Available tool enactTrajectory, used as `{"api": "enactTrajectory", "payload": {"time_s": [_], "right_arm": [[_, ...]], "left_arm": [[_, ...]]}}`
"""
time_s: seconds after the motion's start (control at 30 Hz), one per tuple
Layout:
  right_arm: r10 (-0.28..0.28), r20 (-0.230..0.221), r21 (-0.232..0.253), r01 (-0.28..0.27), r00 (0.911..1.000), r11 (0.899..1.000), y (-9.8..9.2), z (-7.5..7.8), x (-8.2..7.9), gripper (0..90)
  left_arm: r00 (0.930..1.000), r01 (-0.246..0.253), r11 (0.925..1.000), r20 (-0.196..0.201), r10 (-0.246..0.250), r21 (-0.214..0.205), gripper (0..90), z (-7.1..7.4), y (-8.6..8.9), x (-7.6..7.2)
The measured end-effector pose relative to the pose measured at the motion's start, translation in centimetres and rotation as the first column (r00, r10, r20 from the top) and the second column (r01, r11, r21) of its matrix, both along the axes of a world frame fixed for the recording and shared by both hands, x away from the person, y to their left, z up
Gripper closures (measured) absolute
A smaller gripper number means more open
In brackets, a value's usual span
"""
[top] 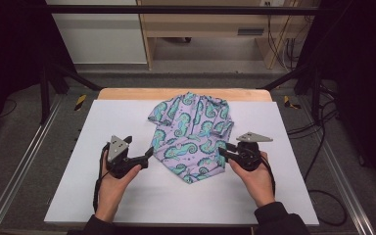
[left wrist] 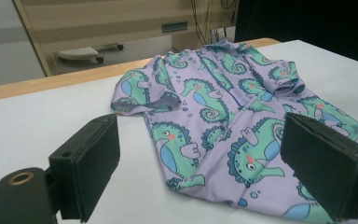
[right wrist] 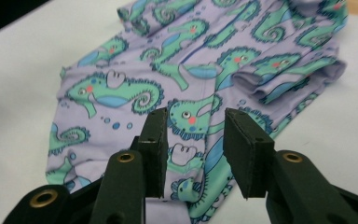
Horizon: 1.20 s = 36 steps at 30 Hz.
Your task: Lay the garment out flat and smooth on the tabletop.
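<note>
A lilac baby garment printed with green seahorses lies crumpled on the white sheet, its sleeves folded in. My left gripper sits low at the garment's left lower edge, jaws wide apart. In the left gripper view the left gripper frames the garment, whose hem lies just ahead of the pads. My right gripper is at the garment's right lower edge. In the right gripper view the right gripper hovers over the garment with a narrow gap, and no fabric is pinched.
The white sheet covers a wooden table whose far edge shows as a bare strip. Metal rails run along both sides. A wooden cabinet stands behind, and cables lie on the floor at the right.
</note>
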State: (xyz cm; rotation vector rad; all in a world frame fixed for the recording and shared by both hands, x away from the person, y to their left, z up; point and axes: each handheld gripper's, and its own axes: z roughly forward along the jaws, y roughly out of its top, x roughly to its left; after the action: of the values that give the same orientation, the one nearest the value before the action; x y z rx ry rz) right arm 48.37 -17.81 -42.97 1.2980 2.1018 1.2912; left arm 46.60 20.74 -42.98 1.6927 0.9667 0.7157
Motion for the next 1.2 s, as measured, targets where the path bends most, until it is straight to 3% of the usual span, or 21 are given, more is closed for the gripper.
{"api": "enactTrajectory", "payload": {"time_s": [0.07, 0.27, 0.43, 0.6, 0.93, 1.2], "right_arm": [[0.01, -0.009, -0.021, -0.01, 0.9999, 1.0, 0.5, -0.4, 0.2, 60.6], [0.011, -0.056, -0.038, -0.013, 0.9984, 0.999, 1.8, -1.6, 1.6, 62.2], [-0.004, -0.085, -0.06, -0.001, 0.9964, 0.998, 2.3, -2.8, 3.4, 64.0], [-0.008, -0.127, -0.043, 0.002, 0.9919, 0.999, 2.7, -3.8, 4.7, 65.8], [-0.016, -0.135, -0.122, 0.0, 0.9908, 0.992, 3.8, -4.8, 5.1, 62.7], [0.0, -0.145, -0.144, -0.021, 0.9894, 0.989, 4.6, -5.0, 4.9, 63.4]], "left_arm": [[0.9996, 0.008, 1.0, -0.026, -0.008, 0.003, 10.9, -0.1, 0.3, 0.1], [0.9994, -0.029, 0.9996, -0.02, 0.029, -0.008, 9.0, -0.9, 2.1, -0.1], [0.9985, -0.055, 0.9963, -0.009, 0.054, -0.066, 9.3, -0.6, 2.8, -0.2], [0.999, -0.044, 0.998, 0.003, 0.044, -0.045, 9.1, -0.7, 2.9, -0.3], [0.9989, -0.047, 0.9973, 0.002, 0.047, -0.056, 11.9, -0.8, 2.8, -0.4], [0.9989, -0.046, 0.9972, 0.001, 0.047, -0.058, 13.2, -0.8, 3.0, -0.4]]}}
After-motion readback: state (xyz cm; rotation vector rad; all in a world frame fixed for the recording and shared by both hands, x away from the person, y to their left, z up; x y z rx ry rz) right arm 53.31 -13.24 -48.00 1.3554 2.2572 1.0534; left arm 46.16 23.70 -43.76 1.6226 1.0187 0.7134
